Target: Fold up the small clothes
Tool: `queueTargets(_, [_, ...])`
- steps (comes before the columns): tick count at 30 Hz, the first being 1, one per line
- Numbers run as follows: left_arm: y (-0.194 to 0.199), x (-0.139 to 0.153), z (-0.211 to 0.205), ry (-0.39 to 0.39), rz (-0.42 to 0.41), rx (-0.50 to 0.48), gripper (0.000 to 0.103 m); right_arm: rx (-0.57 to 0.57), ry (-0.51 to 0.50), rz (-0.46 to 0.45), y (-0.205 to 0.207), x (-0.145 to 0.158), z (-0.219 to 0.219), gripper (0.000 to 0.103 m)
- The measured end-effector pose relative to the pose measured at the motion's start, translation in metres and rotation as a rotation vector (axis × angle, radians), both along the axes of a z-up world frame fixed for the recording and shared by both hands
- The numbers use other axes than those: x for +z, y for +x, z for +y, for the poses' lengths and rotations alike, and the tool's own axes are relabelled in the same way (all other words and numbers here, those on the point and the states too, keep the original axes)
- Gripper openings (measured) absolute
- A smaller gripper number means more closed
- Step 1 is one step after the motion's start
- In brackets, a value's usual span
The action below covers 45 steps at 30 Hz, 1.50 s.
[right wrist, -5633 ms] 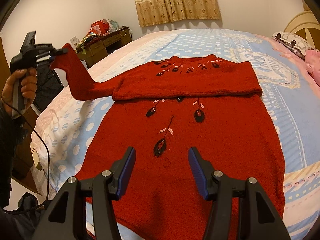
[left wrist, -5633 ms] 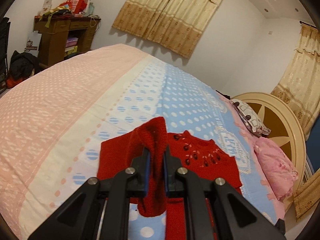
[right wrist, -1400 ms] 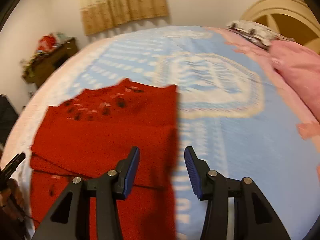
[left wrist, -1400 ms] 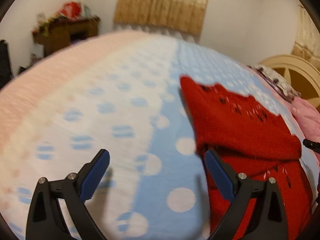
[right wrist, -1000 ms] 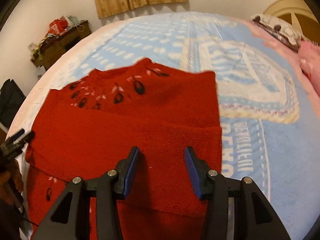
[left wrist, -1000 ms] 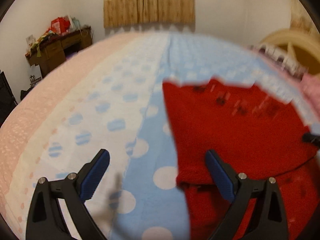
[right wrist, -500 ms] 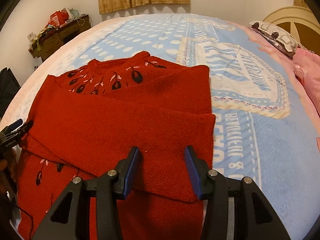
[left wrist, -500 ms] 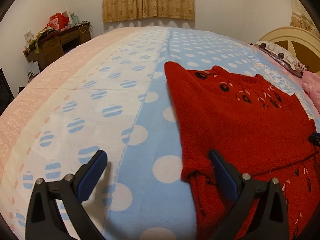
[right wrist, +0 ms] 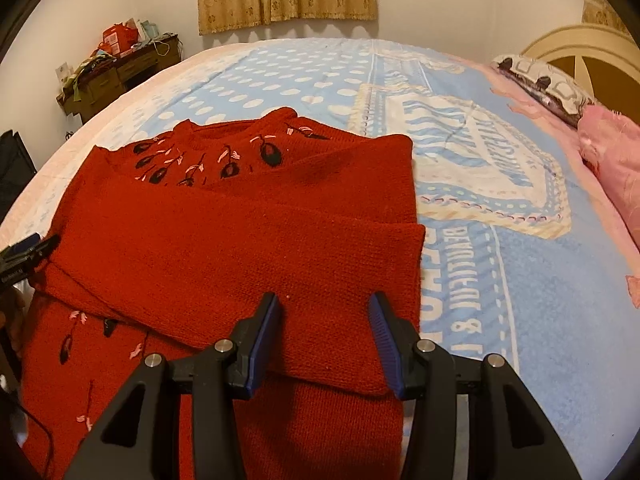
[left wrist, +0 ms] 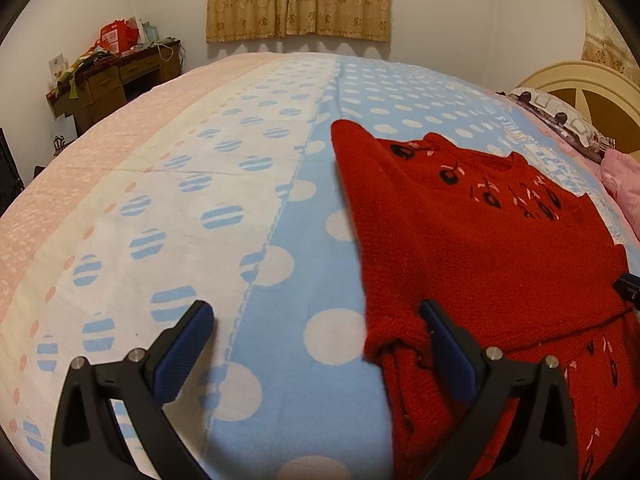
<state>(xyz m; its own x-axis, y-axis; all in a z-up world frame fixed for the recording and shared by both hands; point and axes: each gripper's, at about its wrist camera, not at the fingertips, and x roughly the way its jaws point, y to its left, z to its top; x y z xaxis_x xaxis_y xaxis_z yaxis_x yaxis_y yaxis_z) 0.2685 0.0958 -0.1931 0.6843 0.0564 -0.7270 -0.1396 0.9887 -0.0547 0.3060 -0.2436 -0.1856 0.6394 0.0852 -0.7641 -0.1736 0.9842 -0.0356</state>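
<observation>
A red knit sweater (right wrist: 240, 248) with black and pink embroidery lies flat on the bed, both sleeves folded across its chest. In the left wrist view the sweater (left wrist: 480, 248) fills the right half. My left gripper (left wrist: 316, 332) is open wide and empty, low over the sweater's left edge at the folded sleeve; its right finger is over the red knit, its left finger over the blanket. My right gripper (right wrist: 326, 320) is open and empty, just above the folded sleeve near the sweater's right edge. The left gripper's tip (right wrist: 24, 256) shows at the sweater's far left.
The bed carries a blue, white and pink polka-dot blanket (left wrist: 224, 216). A pink pillow (right wrist: 612, 152) and a patterned pillow (right wrist: 540, 80) lie by the cream headboard (left wrist: 576, 80). A cluttered wooden desk (left wrist: 116, 76) stands by the wall, under curtains (left wrist: 296, 0).
The left sleeve, held up earlier by my left gripper, now lies folded across the chest and the gripper has opened. Both grippers have swung in and lowered to the sweater's side edges.
</observation>
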Motion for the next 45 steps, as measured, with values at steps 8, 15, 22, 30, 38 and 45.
queueTargets(8, [-0.003, 0.001, 0.002, -0.028, 0.018, -0.015, 0.103, -0.007, -0.004, -0.001, -0.006, 0.003, 0.001, 0.048])
queueTargets(15, [-0.016, 0.015, -0.005, 0.008, 0.004, -0.035, 0.103, -0.018, 0.023, 0.000, -0.028, 0.021, -0.001, 0.049])
queueTargets(22, [-0.045, 0.032, -0.020, 0.012, -0.032, -0.092, 0.103, -0.019, 0.058, -0.048, -0.058, 0.036, 0.000, 0.050])
queueTargets(30, [-0.087, 0.067, -0.031, 0.006, -0.087, -0.148, 0.103, 0.041, 0.108, -0.100, -0.105, 0.057, 0.014, 0.050])
queueTargets(38, [-0.134, 0.088, -0.046, 0.087, -0.129, -0.213, 0.103, 0.090, 0.092, -0.113, -0.153, 0.066, 0.024, 0.051])
queueTargets(45, [-0.160, 0.082, -0.053, 0.097, -0.099, -0.249, 0.103, 0.105, 0.065, -0.106, -0.183, 0.065, 0.023, 0.051])
